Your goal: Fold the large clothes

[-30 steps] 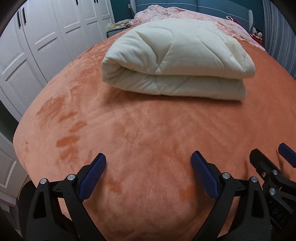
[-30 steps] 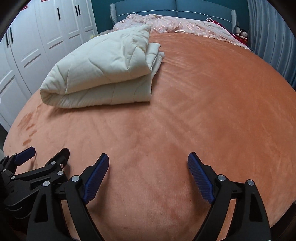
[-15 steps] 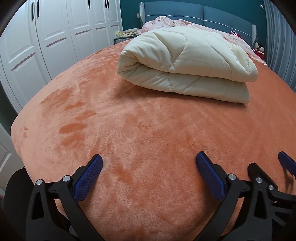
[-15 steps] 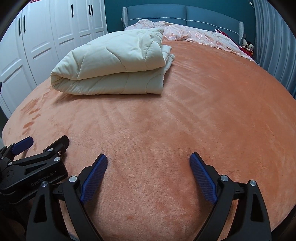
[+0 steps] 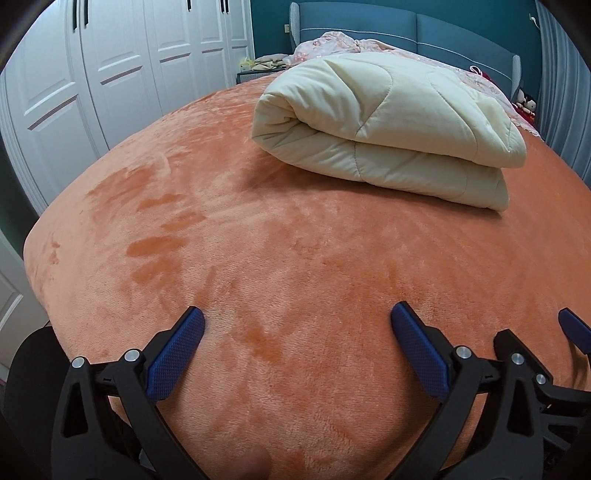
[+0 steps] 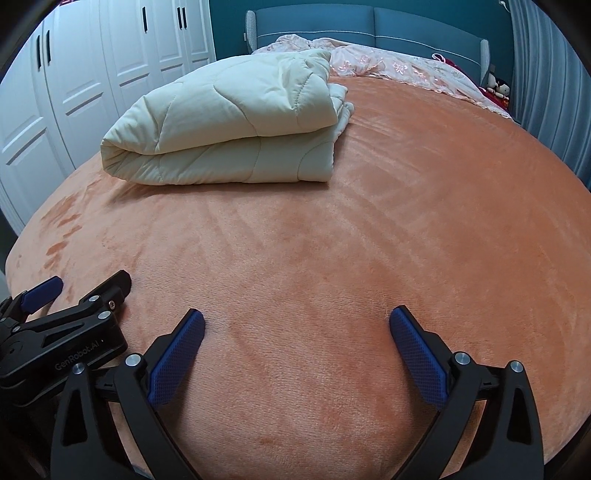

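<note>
A cream quilted duvet (image 5: 388, 122) lies folded into a thick bundle on the orange plush bed cover (image 5: 295, 240), toward the far side. In the right wrist view the duvet (image 6: 229, 122) sits at the far left of the cover (image 6: 406, 221). My left gripper (image 5: 297, 314) hovers open over the bare near part of the cover with nothing between its fingers. My right gripper (image 6: 297, 314) is beside it; its jaws are opening and nothing is between them. Each gripper shows in the other's view: the right gripper (image 5: 535, 326) and the left gripper (image 6: 88, 280). Both are well short of the duvet.
White wardrobe doors (image 5: 110, 74) run along the left of the bed. A blue headboard (image 5: 406, 26) and pink floral bedding (image 6: 406, 70) are at the far end. A grey-blue curtain (image 6: 546, 74) hangs at the right, with soft toys (image 5: 524, 103) near it.
The left wrist view has rolled and shifted, so the duvet now sits further right. Both pairs of jaws have spread slightly wider. The duvet itself has not moved.
</note>
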`<action>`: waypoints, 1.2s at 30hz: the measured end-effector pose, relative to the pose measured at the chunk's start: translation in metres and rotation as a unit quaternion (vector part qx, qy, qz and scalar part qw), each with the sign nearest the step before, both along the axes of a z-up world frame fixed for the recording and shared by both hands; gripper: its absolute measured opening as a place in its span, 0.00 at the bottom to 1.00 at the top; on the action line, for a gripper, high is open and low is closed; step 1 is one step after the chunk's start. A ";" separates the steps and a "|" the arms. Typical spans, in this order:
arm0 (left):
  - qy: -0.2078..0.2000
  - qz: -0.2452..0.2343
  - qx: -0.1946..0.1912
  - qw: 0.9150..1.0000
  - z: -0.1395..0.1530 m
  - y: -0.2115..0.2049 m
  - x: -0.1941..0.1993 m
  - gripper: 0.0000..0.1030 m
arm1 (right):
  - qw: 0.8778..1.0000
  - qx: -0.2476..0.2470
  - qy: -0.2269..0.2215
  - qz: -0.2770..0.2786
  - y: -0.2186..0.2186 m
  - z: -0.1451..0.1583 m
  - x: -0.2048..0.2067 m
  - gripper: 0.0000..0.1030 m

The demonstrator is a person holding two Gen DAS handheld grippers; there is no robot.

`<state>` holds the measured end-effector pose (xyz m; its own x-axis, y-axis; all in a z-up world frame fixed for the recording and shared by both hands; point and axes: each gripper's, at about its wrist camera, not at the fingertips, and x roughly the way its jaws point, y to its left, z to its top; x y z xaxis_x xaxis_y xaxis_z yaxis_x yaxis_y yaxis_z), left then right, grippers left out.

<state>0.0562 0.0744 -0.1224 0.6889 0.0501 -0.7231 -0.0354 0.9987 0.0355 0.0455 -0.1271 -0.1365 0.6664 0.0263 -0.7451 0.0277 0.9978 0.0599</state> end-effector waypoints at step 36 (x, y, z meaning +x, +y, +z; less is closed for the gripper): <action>0.001 -0.001 -0.003 1.000 -0.001 0.002 0.000 0.96 | 1.000 -0.002 -0.001 0.000 0.001 -0.001 0.000 0.95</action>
<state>0.0558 0.0759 -0.1234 0.6881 0.0449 -0.7242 -0.0335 0.9990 0.0301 0.0456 -0.1264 -0.1371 0.6676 0.0223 -0.7442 0.0286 0.9980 0.0555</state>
